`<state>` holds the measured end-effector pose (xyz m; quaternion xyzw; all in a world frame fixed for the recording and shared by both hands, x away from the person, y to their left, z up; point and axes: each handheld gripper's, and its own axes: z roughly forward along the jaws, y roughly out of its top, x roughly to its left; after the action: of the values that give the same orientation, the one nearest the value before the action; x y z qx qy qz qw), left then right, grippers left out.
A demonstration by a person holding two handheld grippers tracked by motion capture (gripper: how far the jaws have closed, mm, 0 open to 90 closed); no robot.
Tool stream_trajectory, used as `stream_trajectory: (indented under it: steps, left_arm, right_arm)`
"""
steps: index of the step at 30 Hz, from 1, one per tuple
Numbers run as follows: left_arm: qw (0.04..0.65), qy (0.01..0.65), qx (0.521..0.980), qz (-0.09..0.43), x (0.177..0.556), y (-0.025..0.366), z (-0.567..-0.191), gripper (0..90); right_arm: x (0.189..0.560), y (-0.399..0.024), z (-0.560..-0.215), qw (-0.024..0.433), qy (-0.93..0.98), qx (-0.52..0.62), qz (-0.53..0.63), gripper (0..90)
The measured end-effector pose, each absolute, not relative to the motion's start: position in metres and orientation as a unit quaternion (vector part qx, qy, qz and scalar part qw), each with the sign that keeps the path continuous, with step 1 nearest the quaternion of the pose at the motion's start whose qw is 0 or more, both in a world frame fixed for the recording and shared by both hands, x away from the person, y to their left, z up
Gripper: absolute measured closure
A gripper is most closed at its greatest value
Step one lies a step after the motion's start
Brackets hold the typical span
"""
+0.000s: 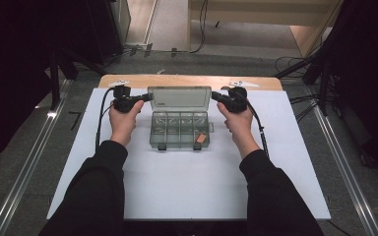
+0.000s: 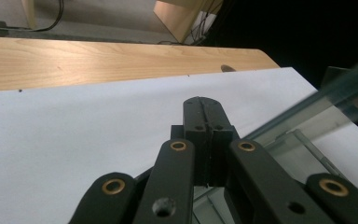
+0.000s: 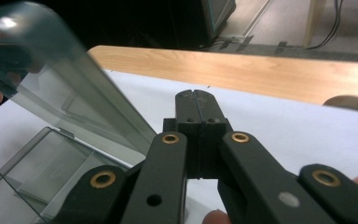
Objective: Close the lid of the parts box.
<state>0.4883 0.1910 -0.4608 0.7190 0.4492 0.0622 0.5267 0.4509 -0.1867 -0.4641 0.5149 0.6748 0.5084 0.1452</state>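
Observation:
A clear grey compartment box point(image 1: 179, 129) sits on the white sheet with its lid point(image 1: 179, 97) swung up at the back. An orange piece point(image 1: 202, 139) lies in its front right compartment. My left gripper point(image 1: 149, 97) is at the lid's left edge and my right gripper point(image 1: 214, 96) at its right edge. In the left gripper view the jaws point(image 2: 204, 105) are pressed together with nothing between them, and the lid point(image 2: 335, 93) slants just to their right. In the right gripper view the jaws point(image 3: 196, 98) are likewise shut, with the lid point(image 3: 74, 88) beside them on the left.
The white sheet point(image 1: 202, 187) covers most of the wooden table point(image 1: 187, 81), whose bare strip shows at the far edge. Two black latches point(image 1: 162, 146) hang on the box's front. Cables and metal rails point(image 1: 344, 162) run along the floor on both sides.

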Motion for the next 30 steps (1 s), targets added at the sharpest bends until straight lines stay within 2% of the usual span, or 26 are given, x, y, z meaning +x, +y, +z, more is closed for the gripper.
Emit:
stream_trajectory:
  steps: [8, 30]
  left_arm:
    - [0.53, 0.442, 0.721, 0.059, 0.485, 0.188, -0.46, 90.0]
    - [0.541, 0.418, 0.727, 0.058, 0.452, 0.188, -0.467, 90.0]
  right_arm:
    - [0.447, -0.181, -0.469, 0.134, 0.678, 0.51, 0.512, 88.1]
    - [0.415, -0.178, -0.472, 0.148, 0.704, 0.463, 0.517, 88.1]
